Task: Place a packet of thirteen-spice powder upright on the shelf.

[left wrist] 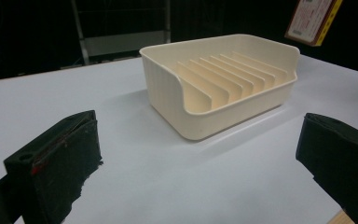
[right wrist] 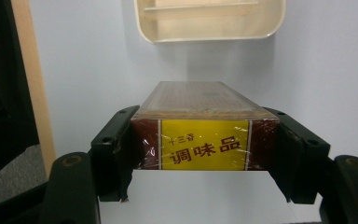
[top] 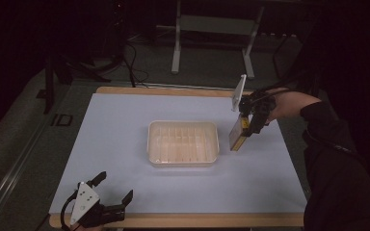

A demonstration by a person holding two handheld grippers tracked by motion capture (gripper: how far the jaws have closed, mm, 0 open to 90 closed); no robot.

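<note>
A cream plastic rack tray (top: 183, 143) with upright dividers sits in the middle of the white table; the left gripper view shows the tray (left wrist: 223, 84) ahead, and its rim (right wrist: 209, 21) tops the right gripper view. My right gripper (top: 250, 120) hangs above the table just right of the tray, shut on a brown and yellow box (top: 238, 133) wrapped in film. That box (right wrist: 204, 128) sits squarely between both jaws. My left gripper (top: 113, 188) rests at the table's near left edge, open and empty, its fingers (left wrist: 58, 158) wide apart.
The white table sheet (top: 125, 125) lies on a wooden top whose edge (top: 183, 220) shows at the front. A metal stand (top: 212, 29) and cables stand on the dark floor behind. A person's dark sleeve (top: 337, 159) fills the right side.
</note>
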